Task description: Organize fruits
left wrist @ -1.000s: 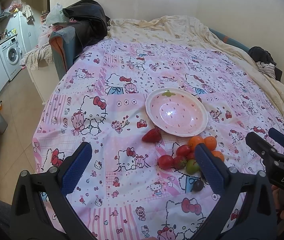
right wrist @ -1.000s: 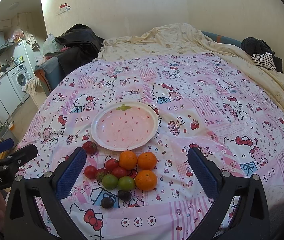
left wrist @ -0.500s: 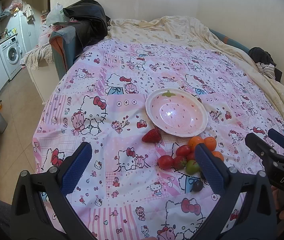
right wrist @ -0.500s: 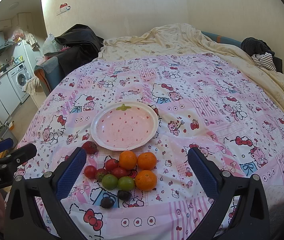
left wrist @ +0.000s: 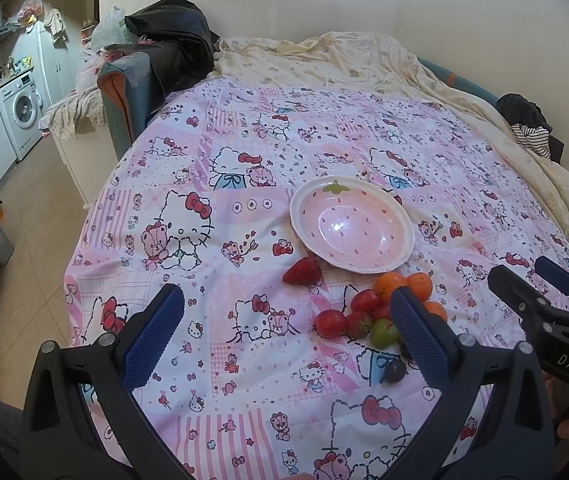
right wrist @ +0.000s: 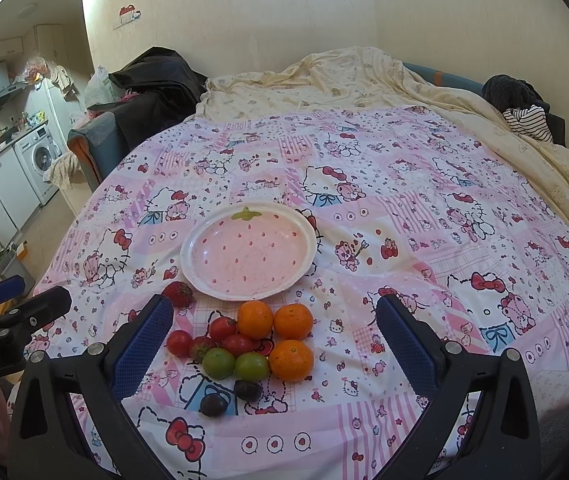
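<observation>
Fruits (right wrist: 256, 344) beside pink plate (right wrist: 249, 256), between wide-apart jaws.

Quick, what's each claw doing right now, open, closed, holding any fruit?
Left claw: open, holding nothing, above the bedspread left of the fruit.
Right claw: open, holding nothing, fruit pile visible between its fingers.

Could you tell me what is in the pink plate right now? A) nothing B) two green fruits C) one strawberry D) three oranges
A: the plate is bare, while the oranges, the green fruits and the strawberry all lie on the sheet beside it.
</observation>
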Demonstrator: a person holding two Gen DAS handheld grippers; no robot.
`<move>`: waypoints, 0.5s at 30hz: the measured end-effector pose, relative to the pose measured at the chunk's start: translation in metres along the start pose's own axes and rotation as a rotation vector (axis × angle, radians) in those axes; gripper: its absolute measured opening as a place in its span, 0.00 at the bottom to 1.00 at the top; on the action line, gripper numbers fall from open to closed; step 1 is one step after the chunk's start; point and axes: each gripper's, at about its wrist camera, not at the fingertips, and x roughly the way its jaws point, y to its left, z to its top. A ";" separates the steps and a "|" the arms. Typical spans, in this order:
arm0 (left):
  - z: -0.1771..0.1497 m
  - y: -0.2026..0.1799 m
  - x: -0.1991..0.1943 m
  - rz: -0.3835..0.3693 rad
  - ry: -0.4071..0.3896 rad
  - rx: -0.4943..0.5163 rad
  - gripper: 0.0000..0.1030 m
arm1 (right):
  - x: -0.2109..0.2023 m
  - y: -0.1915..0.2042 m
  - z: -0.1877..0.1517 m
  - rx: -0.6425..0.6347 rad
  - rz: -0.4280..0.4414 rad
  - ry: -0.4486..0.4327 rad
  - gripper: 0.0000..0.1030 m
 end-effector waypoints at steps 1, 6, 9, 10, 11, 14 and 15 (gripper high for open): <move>0.000 0.000 0.000 0.001 0.000 0.000 0.99 | 0.000 0.001 0.000 0.001 0.000 -0.001 1.00; 0.000 0.000 0.000 0.001 -0.002 0.000 0.99 | 0.000 0.000 0.000 0.002 0.000 0.001 1.00; 0.000 0.001 0.000 0.001 0.000 -0.002 0.99 | 0.000 0.001 0.000 0.001 0.000 0.000 1.00; 0.000 0.000 0.000 0.000 -0.001 -0.001 0.99 | 0.000 0.001 0.000 0.000 0.000 0.000 1.00; 0.000 0.000 0.000 0.000 -0.001 -0.002 0.99 | 0.000 0.001 0.000 0.000 0.000 0.000 1.00; 0.000 0.000 0.000 -0.003 0.000 -0.003 0.99 | 0.000 0.001 0.000 -0.001 0.000 0.000 1.00; 0.000 0.000 0.000 -0.002 0.001 -0.004 0.99 | 0.000 0.001 0.000 -0.001 0.001 0.000 1.00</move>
